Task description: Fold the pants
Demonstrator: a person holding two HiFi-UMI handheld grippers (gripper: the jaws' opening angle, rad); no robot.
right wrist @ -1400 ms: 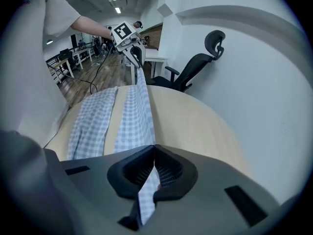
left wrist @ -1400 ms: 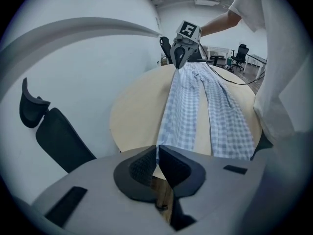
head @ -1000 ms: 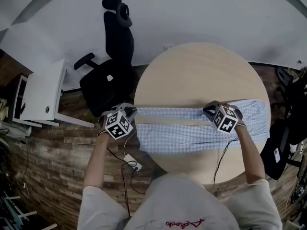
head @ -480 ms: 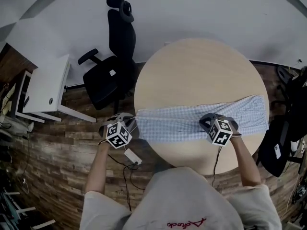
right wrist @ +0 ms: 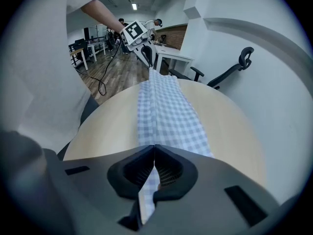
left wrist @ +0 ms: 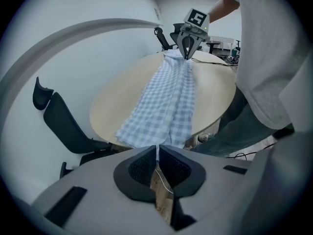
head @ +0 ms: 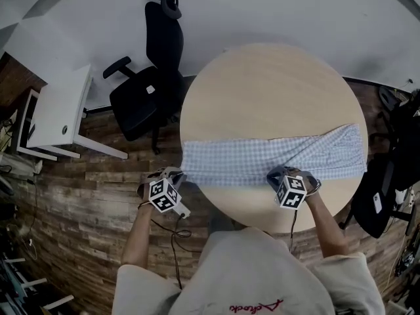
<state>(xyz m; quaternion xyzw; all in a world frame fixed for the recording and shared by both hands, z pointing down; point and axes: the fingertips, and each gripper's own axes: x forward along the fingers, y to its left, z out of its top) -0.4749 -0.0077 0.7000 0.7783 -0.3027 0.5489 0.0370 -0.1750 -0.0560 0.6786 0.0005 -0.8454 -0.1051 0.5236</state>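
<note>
Nearest first: the red script (head: 253,305) on my white shirt (head: 256,274) is cut off by the frame edge, so I cannot read it.

Left gripper (head: 178,175): jaws together, clamped on a thin edge of the checked pants (head: 243,163) at the end that hangs just past the left rim of the round wooden table (head: 269,90). Its own view confirms cloth pinched between the pads.

Right gripper (head: 276,174): jaws together, clamped on the near edge of the same pants, partway along the band. A strip of check fabric shows below the pads in its own view.

Marker cube (head: 164,196) on each gripper: black-and-white square patterns only, no letters.

Pants: a long narrow band across the near part of the table, from the left rim almost to the right rim. No label or brand seen on the cloth.

Progress, my reading: the lengthwise fold looks nearly laid, with one layer over the other. At the far right end the layers splay and do not line up. Remaining: square up that end, let go, then fold across the length.

Beyond the table: black office chair (head: 147,104) and white desk (head: 59,110), with no writing I can make out.
</note>
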